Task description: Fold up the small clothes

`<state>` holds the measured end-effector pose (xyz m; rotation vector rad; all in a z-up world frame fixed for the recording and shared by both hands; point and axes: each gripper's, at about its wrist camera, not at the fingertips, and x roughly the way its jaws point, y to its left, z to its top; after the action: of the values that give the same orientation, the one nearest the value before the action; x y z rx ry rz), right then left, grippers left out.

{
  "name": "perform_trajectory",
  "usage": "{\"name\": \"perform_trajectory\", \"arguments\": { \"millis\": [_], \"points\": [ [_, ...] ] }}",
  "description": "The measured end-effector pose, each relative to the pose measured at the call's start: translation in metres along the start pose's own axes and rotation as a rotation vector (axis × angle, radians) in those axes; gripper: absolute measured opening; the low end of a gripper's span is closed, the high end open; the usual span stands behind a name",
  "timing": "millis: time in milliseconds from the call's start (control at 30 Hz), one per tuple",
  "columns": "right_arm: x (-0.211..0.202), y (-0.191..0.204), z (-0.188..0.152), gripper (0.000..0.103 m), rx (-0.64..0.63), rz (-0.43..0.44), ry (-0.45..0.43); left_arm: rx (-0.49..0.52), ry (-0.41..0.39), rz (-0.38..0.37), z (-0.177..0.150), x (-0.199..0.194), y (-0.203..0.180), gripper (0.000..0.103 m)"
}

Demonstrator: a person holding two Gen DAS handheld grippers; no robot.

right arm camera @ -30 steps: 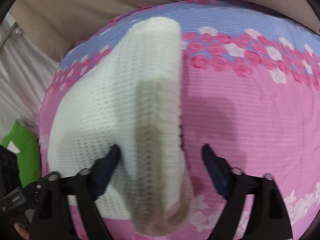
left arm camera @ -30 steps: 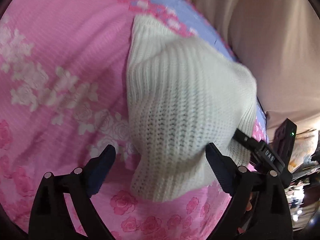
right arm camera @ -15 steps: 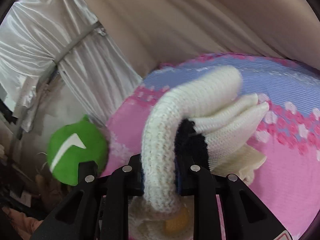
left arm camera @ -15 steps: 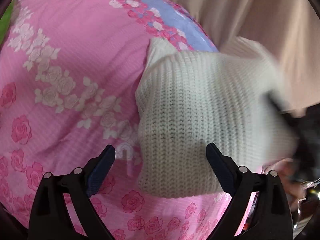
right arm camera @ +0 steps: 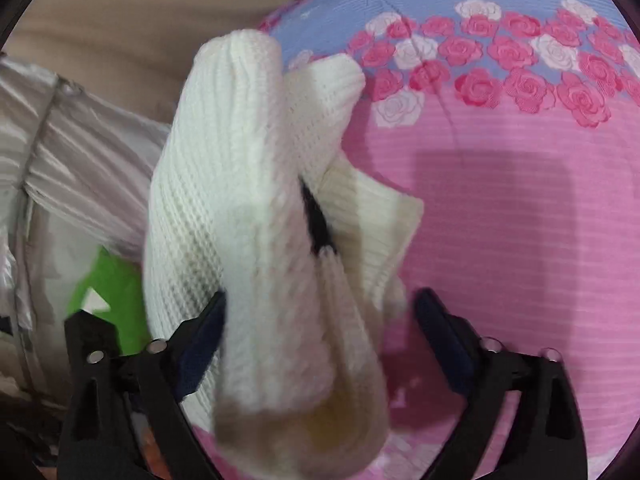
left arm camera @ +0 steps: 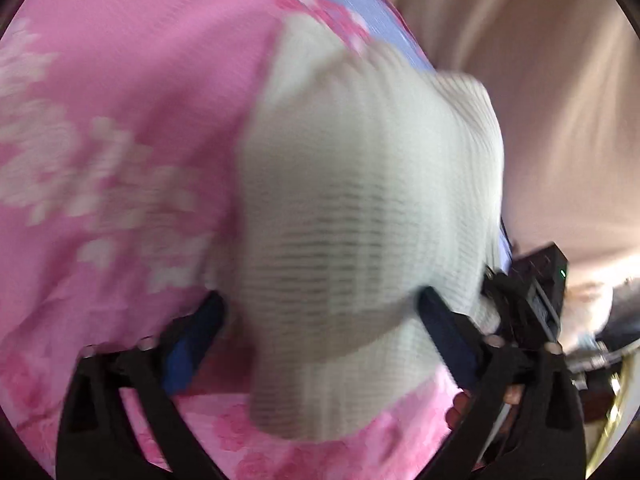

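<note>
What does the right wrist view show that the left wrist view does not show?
Only the right wrist view shows a bright green object and silvery satin fabric at the left. Only the left wrist view shows the other hand-held gripper's black body with a green light. Both show the cream-white knitted garment between open fingers, the pink rose-patterned bedspread with its blue band, and beige cloth behind.

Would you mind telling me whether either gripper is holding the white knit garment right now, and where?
Neither holds it. Both sets of jaws stand wide open around the white knit garment, which lies bunched between them on the pink floral bedspread.
</note>
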<state>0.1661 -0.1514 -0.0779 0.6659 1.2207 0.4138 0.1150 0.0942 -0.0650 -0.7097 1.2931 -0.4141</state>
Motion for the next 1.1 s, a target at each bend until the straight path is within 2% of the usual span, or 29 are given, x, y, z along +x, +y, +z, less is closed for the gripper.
{"name": "perform_trajectory", "arguments": {
  "millis": [33,67,100,133,233,300,367,467,533,567,600,667,700,733,767,833,867,900,933,967,1033,1100],
  "points": [
    [0.004,-0.004,-0.002,0.065,0.073,0.064,0.008,0.008,0.029,-0.011,0.002,0.001,-0.004,0.058],
    [0.002,-0.004,-0.004,0.051,0.098,0.091,-0.004,0.021,0.037,-0.005,0.003,-0.003,-0.010,0.046],
    [-0.004,-0.001,-0.006,0.044,0.106,0.072,-0.024,0.047,0.038,-0.011,0.002,-0.011,-0.019,0.040],
    [-0.015,0.005,-0.010,0.041,0.118,0.045,-0.047,0.070,0.047,-0.024,0.000,-0.018,-0.027,0.039],
    [-0.063,0.020,-0.030,0.039,0.112,0.038,-0.118,0.158,0.103,-0.093,-0.022,-0.046,-0.051,0.037],
    [-0.107,0.028,-0.062,0.039,0.105,-0.016,-0.168,0.237,0.146,-0.090,-0.048,-0.057,-0.061,0.037],
    [-0.131,0.030,-0.094,0.041,0.110,-0.100,-0.171,0.284,0.199,-0.026,-0.075,-0.050,-0.058,0.038],
    [-0.133,0.005,-0.149,0.056,0.171,-0.213,-0.118,0.304,0.271,0.138,-0.113,-0.025,-0.031,0.040],
    [-0.117,-0.023,-0.178,0.058,0.212,-0.351,-0.033,0.260,0.255,0.130,-0.125,-0.032,-0.021,0.045],
    [-0.122,-0.034,-0.188,0.058,0.241,-0.366,-0.034,0.252,0.225,0.121,-0.126,-0.040,-0.023,0.053],
    [-0.133,-0.039,-0.194,0.058,0.276,-0.337,-0.067,0.266,0.189,0.126,-0.127,-0.050,-0.027,0.062],
    [-0.164,-0.035,-0.192,0.059,0.289,-0.309,-0.188,0.323,0.129,0.133,-0.126,-0.064,-0.042,0.068],
    [-0.175,-0.031,-0.184,0.066,0.263,-0.315,-0.233,0.344,0.115,0.134,-0.121,-0.064,-0.048,0.069],
    [-0.183,-0.027,-0.173,0.080,0.235,-0.322,-0.268,0.361,0.105,0.139,-0.118,-0.063,-0.053,0.069],
    [-0.185,-0.025,-0.158,0.084,0.208,-0.320,-0.290,0.373,0.095,0.143,-0.115,-0.063,-0.059,0.069],
    [-0.160,-0.029,-0.128,0.086,0.171,-0.270,-0.244,0.379,0.073,0.154,-0.107,-0.058,-0.064,0.069],
    [-0.136,-0.041,-0.118,0.083,0.180,-0.263,-0.169,0.375,0.061,0.159,-0.108,-0.061,-0.065,0.069],
    [-0.118,-0.048,-0.109,0.054,0.207,-0.234,-0.111,0.374,0.051,0.156,-0.105,-0.062,-0.066,0.069],
    [-0.110,-0.039,-0.108,0.043,0.218,-0.187,-0.099,0.375,0.034,0.151,-0.105,-0.065,-0.065,0.069],
    [-0.118,-0.014,-0.106,0.031,0.138,-0.172,-0.137,0.379,0.016,0.154,-0.108,-0.069,-0.066,0.069],
    [-0.135,0.049,-0.102,0.024,-0.058,-0.165,-0.215,0.391,-0.015,0.184,-0.109,-0.069,-0.065,0.071],
    [-0.154,0.079,-0.102,0.022,-0.171,-0.150,-0.267,0.398,-0.006,0.239,-0.112,-0.058,-0.065,0.073]
  ]
}}
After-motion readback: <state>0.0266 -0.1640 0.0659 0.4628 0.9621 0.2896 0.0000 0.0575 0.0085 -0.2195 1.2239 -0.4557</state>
